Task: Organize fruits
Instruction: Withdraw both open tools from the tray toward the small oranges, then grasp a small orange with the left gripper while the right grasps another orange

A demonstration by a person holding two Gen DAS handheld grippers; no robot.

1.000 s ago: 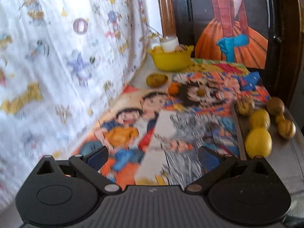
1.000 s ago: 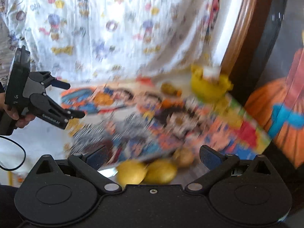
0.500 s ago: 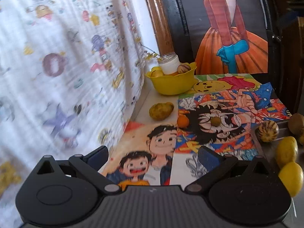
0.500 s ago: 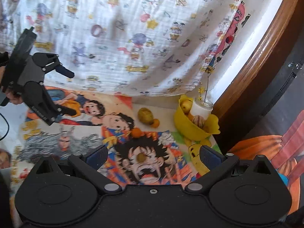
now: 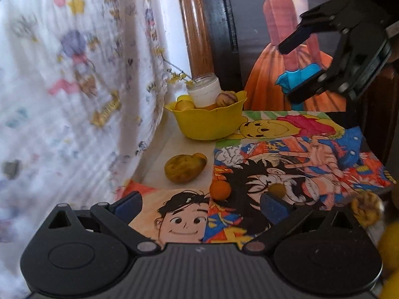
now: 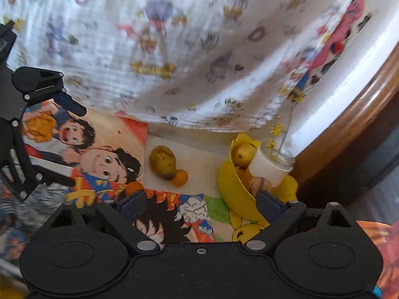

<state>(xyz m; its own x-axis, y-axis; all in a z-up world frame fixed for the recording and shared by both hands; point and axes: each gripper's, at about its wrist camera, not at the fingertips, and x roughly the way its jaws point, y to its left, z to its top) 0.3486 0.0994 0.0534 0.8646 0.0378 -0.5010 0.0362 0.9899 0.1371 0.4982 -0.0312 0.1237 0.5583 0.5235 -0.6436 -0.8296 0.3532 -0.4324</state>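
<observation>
A yellow bowl (image 5: 209, 122) holding several fruits and a white jar (image 5: 204, 91) stands at the far end of the cartoon-covered table (image 5: 311, 164). In front of it lie a brownish-yellow fruit (image 5: 183, 168), a small orange (image 5: 200, 157) behind that, another orange (image 5: 220, 189) and a small brown fruit (image 5: 276, 189). My left gripper (image 5: 199, 206) is open and holds nothing, short of the orange. My right gripper (image 6: 200, 205) hovers near the bowl (image 6: 232, 182). Its jaws are closing with nothing between them. It also shows as the right gripper (image 5: 289, 71) high on the right.
A printed white cloth (image 5: 74, 87) hangs along the left. A wooden post (image 5: 197, 25) and a dark panel with a painted dress stand behind the bowl. A striped yellow fruit (image 5: 366, 206) and lemons (image 5: 391, 244) lie at the right edge. The left gripper (image 6: 72, 145) is at the right view's left.
Both grippers have moved along the table toward the bowl, which looks nearer. The right gripper has come into the left wrist view at upper right. Its fingers stand slightly closer together.
</observation>
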